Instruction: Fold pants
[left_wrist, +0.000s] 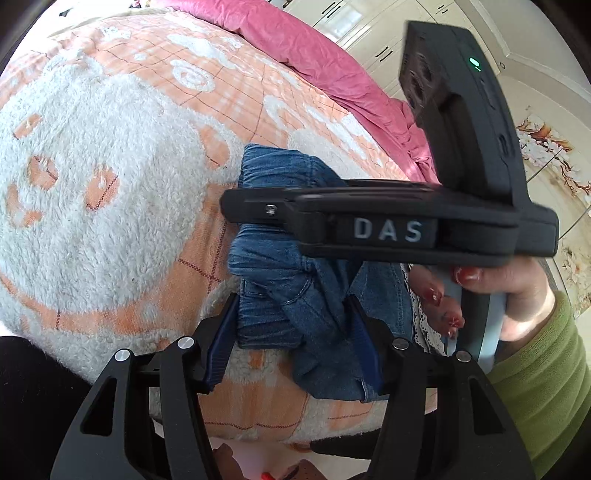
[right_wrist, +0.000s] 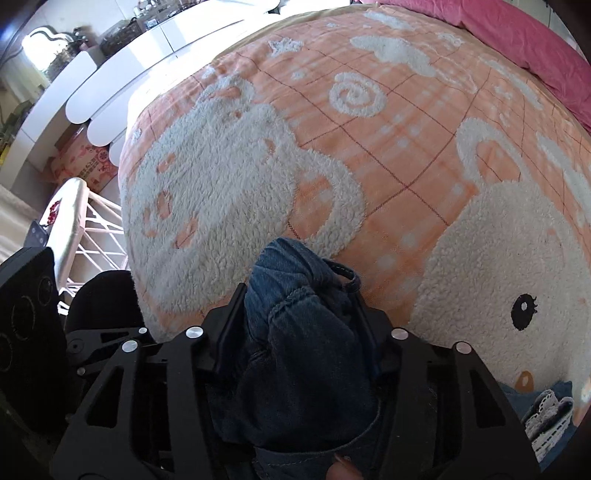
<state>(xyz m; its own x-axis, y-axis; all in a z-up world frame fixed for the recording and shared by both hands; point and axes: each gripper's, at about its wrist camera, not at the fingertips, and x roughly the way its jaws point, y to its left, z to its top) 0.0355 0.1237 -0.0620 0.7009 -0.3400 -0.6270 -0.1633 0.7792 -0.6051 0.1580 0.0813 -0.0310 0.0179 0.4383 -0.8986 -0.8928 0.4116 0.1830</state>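
Note:
The blue denim pants (left_wrist: 295, 288) lie bunched on the orange and white fleece blanket (left_wrist: 110, 166) near the bed's front edge. My left gripper (left_wrist: 291, 321) has its jaws on either side of a thick bundle of the denim and is shut on it. My right gripper (right_wrist: 301, 314) is shut on another thick wad of the pants (right_wrist: 306, 354), which fills the space between its fingers. The right gripper's black body (left_wrist: 388, 225) crosses over the pants in the left wrist view, held by a hand with red nails (left_wrist: 509, 288).
A pink quilt (left_wrist: 332, 62) lies along the far side of the bed. White lace trim (right_wrist: 546, 413) and more denim show at the lower right. A white headboard (right_wrist: 110, 96) and a white rack (right_wrist: 92, 221) stand left of the bed. Cupboards (left_wrist: 388, 37) stand behind.

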